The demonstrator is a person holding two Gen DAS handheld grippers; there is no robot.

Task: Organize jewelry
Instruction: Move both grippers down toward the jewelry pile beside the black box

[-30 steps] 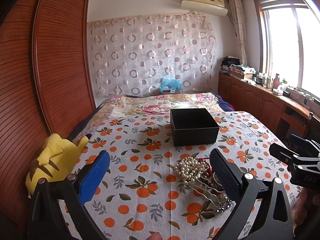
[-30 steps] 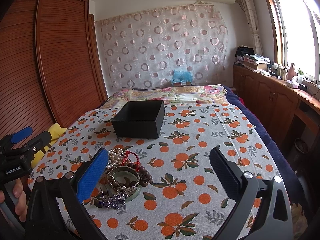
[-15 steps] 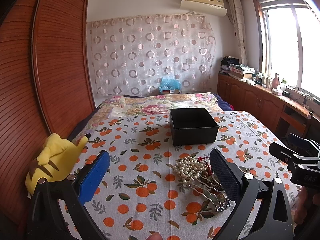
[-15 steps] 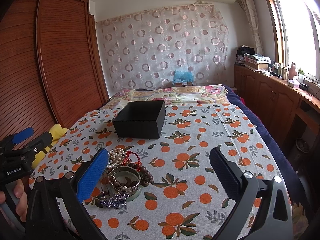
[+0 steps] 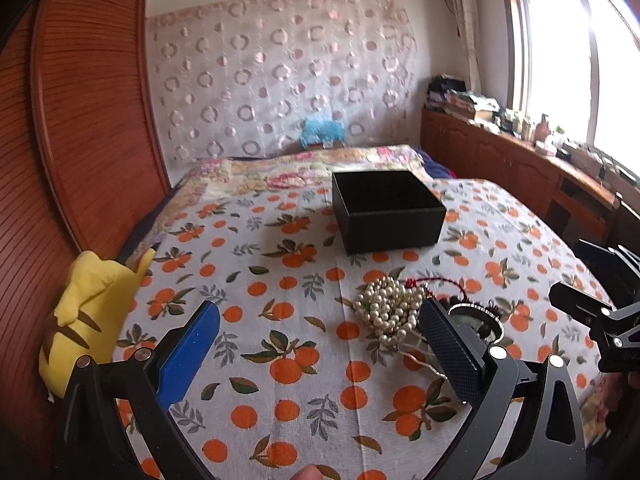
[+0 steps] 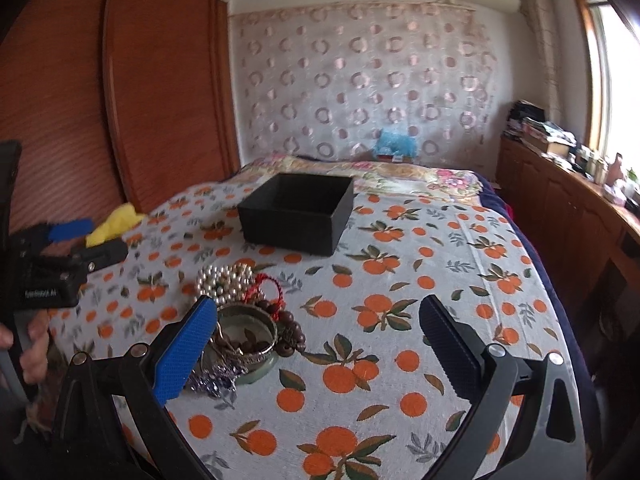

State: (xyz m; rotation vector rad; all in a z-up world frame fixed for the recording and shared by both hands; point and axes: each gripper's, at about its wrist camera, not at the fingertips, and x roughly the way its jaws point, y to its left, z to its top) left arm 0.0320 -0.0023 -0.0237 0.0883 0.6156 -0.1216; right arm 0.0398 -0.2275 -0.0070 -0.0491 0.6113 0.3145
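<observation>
Black box: a square open-topped black box point(image 5: 386, 210) with matte walls stands in the upper middle of both views; no content shows inside it, though the floor is only partly visible.
Bed cover: a white cloth with printed oranges and green leaves point(image 6: 420, 320) lies flat under everything.
Jewelry heap: it lies on the cloth, below the box and apart from it, right of centre in the left wrist view and lower left in the right wrist view.
Pearls: a bunched string of round cream pearl beads point(image 5: 386, 308) is the part of the heap nearest to the box.
Red cord: a thin red knotted cord bracelet point(image 6: 268, 286) lies just beside the pearls.
Bangle: a wide round silver-coloured metal bangle point(image 6: 248, 334) rests on a pale green ring, with dark brown round wooden beads point(image 6: 286, 330) touching its right side.
Brooch: a small purple sparkling ornament point(image 6: 212, 380) lies at the lower edge of the heap.
Left gripper point(image 5: 320, 354): fingers spread wide, holding nothing; its dark right pad point(image 5: 450, 350) covers part of the heap.
Right gripper point(image 6: 318, 350): fingers spread wide, holding nothing; its blue left pad point(image 6: 186, 350) stands in front of the bangle.
Plush: a soft yellow plush toy point(image 5: 86, 312) sits at the left edge of the bed.
</observation>
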